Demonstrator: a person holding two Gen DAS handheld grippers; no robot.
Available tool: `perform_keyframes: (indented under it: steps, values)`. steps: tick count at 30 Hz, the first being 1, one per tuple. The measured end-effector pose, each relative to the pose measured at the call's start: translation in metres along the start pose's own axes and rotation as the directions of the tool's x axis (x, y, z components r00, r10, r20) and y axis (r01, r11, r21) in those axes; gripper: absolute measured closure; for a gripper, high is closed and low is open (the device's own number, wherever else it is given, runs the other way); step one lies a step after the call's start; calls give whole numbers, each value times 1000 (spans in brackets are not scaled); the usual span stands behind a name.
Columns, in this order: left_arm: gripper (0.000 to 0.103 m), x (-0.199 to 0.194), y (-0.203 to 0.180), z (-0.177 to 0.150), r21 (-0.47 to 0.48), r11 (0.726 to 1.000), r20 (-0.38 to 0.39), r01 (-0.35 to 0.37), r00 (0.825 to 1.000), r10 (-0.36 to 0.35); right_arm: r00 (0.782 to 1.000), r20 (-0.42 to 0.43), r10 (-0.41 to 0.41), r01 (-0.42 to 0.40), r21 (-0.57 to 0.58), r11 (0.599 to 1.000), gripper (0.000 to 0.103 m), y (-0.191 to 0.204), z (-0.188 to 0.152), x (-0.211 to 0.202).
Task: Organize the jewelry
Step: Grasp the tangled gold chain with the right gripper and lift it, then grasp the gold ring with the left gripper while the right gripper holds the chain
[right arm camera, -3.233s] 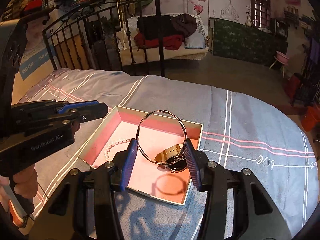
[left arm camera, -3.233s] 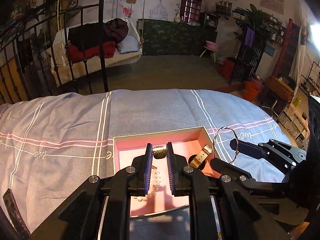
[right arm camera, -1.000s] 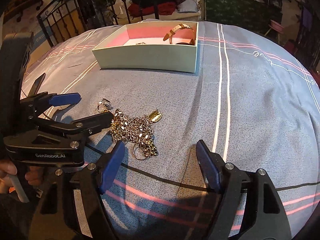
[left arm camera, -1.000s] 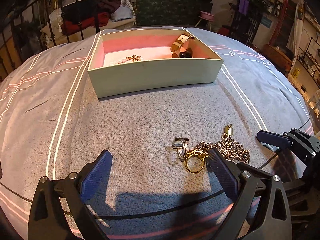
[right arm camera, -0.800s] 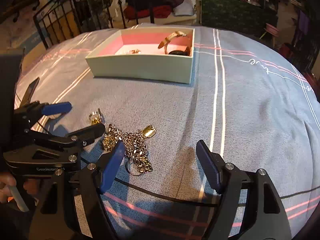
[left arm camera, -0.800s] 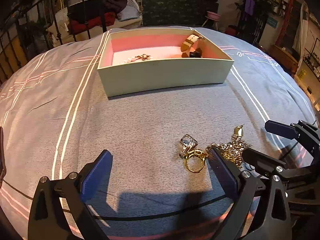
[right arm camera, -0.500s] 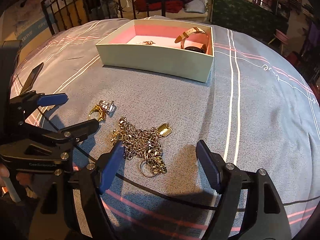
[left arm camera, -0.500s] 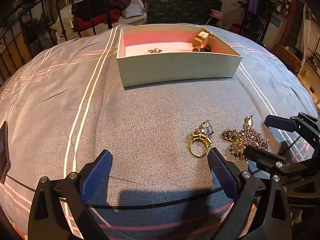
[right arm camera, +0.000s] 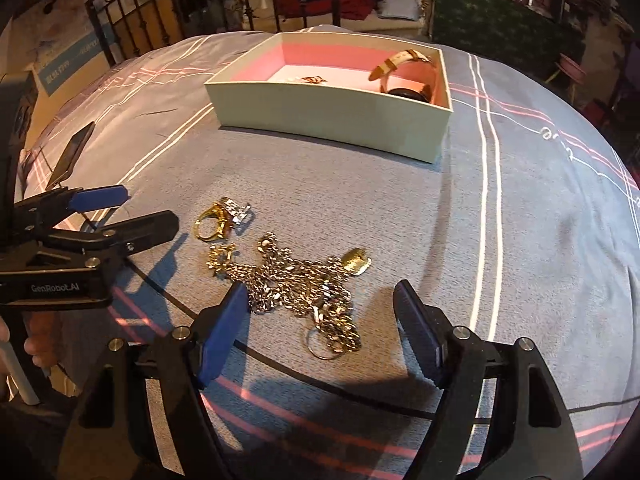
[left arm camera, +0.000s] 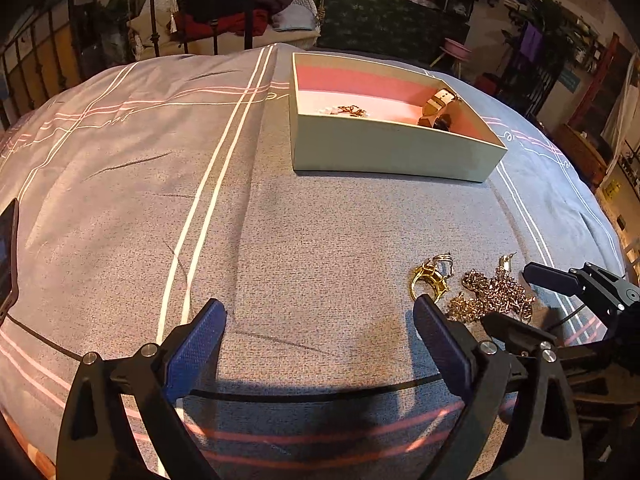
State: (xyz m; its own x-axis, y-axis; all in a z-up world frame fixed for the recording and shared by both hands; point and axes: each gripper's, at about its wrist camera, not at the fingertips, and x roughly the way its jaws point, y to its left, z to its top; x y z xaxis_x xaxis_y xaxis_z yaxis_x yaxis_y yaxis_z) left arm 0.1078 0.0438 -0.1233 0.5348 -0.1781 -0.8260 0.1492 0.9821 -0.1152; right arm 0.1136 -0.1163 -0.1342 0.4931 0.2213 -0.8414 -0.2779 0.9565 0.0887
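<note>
The right gripper (right arm camera: 320,316) hangs with its blue-padded jaws spread wide and empty over the tangled heap of gold chain necklace (right arm camera: 304,280) on the grey striped bedspread (right arm camera: 520,240); the heap sits between and just ahead of the fingertips, with a loose thin ring at its near edge. The left gripper (left arm camera: 320,332) is likewise wide apart and holding nothing, low over bare cloth, with the chunky gold ring (left arm camera: 428,280) and the small silver ring (left arm camera: 443,259) touching it just beyond its right finger. The pale green cardboard box with pink lining (right arm camera: 332,112) stands well apart, farther up the bed, already holding a tan-strapped wristwatch (right arm camera: 404,68) and a small gold piece near the middle.

The step in hand looks to be picking up the chain; to do it well, lower the right gripper squarely so the pads straddle the thickest part of the bundle — not a stray loop; close fully, since links slip; lift slowly and watch for trailing ends snagging the gold ring beside it — the soft cloth will give, so press lightly.
</note>
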Motion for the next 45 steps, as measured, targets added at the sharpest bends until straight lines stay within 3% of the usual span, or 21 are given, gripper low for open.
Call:
perform_keyframes:
  steps: [2, 5, 7, 9, 16, 23, 30, 33, 36, 38, 40, 45]
  values:
    - [10, 2, -3, 0, 9, 1000, -3, 0, 1000, 0, 1000, -8, -11, 11, 0, 1000, 30, 0, 0, -1]
    - [10, 1, -6, 0, 21, 1000, 2, 4, 1000, -4, 1000, -7, -8, 7, -43, 999, 49, 11, 2, 1]
    - [10, 0, -6, 0, 18, 1000, 5, 8, 1000, -8, 1000, -1, 3, -3, -85, 996, 71, 19, 2, 1]
    - [10, -2, -5, 0, 15, 1000, 8, 7, 1000, -7, 999, 1, 39, -39, -89, 995, 84, 20, 2, -1]
    - [10, -7, -11, -1, 28, 999, 18, 17, 1000, -18, 980, 124, 156, -157, 4, 988, 86, -6, 9, -30]
    - [10, -13, -25, 7, 82, 996, 52, 30, 998, -34, 953, 242, 180, -194, 32, 981, 86, -25, 24, -67]
    - [14, -14, -37, 16, 123, 991, 74, 48, 996, -57, 948, 264, 175, -193, 42, 980, 86, -37, 31, -76]
    - [22, -15, -39, 22, 132, 989, 84, 64, 994, -75, 952, 255, 170, -187, 41, 982, 86, -36, 29, -73]
    - [49, -16, -45, 29, 150, 985, 93, 84, 991, -98, 954, 252, 165, -181, 41, 983, 86, -35, 28, -72]
    - [73, -14, -49, 34, 161, 982, 92, 94, 990, -110, 952, 257, 165, -179, 29, 983, 86, -33, 30, -74]
    - [88, -14, -54, 38, 168, 981, 92, 96, 989, -113, 950, 264, 169, -180, 17, 984, 86, -32, 33, -78]
    - [90, -19, -63, 45, 206, 974, 114, 90, 987, -116, 942, 292, 167, -170, -17, 985, 86, -28, 41, -89]
